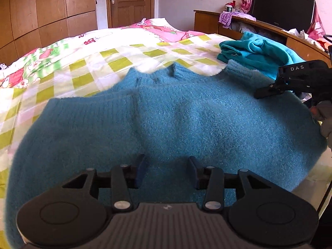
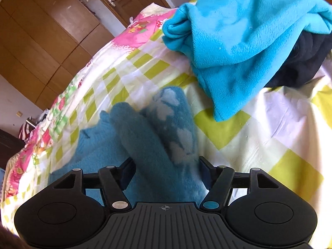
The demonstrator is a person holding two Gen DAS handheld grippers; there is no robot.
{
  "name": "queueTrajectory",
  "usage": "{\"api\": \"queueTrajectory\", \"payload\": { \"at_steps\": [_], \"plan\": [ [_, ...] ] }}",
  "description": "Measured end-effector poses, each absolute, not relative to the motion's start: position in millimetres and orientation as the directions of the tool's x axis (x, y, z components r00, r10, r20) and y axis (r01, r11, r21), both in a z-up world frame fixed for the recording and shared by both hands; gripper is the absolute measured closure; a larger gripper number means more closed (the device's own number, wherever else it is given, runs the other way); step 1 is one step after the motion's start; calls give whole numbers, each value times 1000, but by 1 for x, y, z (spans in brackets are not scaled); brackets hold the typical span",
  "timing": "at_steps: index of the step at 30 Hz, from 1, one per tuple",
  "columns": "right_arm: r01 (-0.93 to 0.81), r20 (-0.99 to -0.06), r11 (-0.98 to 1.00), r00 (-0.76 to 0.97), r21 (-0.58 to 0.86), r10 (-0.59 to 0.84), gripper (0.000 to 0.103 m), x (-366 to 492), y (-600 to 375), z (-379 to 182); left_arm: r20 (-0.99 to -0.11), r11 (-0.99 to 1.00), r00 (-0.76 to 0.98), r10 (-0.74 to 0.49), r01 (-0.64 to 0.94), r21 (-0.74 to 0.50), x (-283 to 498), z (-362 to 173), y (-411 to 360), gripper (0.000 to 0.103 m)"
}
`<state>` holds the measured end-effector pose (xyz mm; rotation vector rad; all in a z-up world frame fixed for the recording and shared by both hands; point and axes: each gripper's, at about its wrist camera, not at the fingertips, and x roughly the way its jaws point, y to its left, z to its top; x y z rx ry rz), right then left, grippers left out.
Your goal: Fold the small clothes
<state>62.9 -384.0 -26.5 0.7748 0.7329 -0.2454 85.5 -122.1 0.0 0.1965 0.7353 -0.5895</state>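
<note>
On bed, sweater lies flat w/ sleeves partly turned in, body fold pending; L gripper spread over hem, R gripper spread around sleeve, not pinching.

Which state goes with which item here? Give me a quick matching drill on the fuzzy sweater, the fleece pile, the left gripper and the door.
Things:
1. fuzzy teal sweater
2. bright turquoise fleece
3. left gripper
4. wooden door

States:
A. closed, at the far wall
B. open, fingers over knit fabric
C. spread flat on the checked bedspread
D. bunched in a heap beyond the sweater

Pairs: 1-C, 2-D, 3-B, 4-A
</note>
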Motion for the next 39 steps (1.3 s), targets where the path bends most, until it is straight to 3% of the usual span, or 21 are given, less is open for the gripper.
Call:
{"api": "queueTrajectory", "payload": {
  "at_steps": [3, 4, 7, 10, 12, 18, 28, 32, 39],
  "plan": [
    [471, -621, 535, 772, 701, 134, 64, 55, -405, -44, -668, 822, 595, -446, 568, -42, 84, 2, -122, 47],
    [459, -587, 473, 793, 752, 164, 66, 48, -412, -49, -659, 824, 599, -454, 565, -53, 84, 3, -122, 47],
    [412, -470, 260, 853, 873, 228, 70, 21, -425, -69, -651, 817, 611, -451, 576, -26, 81, 1, -132, 45],
    [380, -381, 47, 899, 924, 217, 72, 2, -423, -98, -644, 775, 651, -402, 616, 139, 70, -3, -148, 44],
    [371, -361, -11, 909, 928, 210, 72, -1, -420, -101, -648, 786, 642, -410, 609, 106, 72, 4, -138, 44],
    [375, -412, 199, 890, 905, 195, 72, 9, -396, -31, -622, 872, 702, -348, 486, 60, 76, 12, -81, 44],
    [385, -505, 456, 845, 802, 176, 73, 67, -301, 76, -667, 853, 632, -394, 522, -9, 81, -15, -62, 43],
    [412, -559, 553, 821, 724, 120, 73, 93, -254, 95, -665, 848, 599, -447, 520, -102, 84, -10, -43, 43],
    [437, -649, 646, 751, 625, 120, 72, 146, -177, 81, -644, 860, 580, -498, 426, -282, 94, 1, 15, 43]
  ]
}}
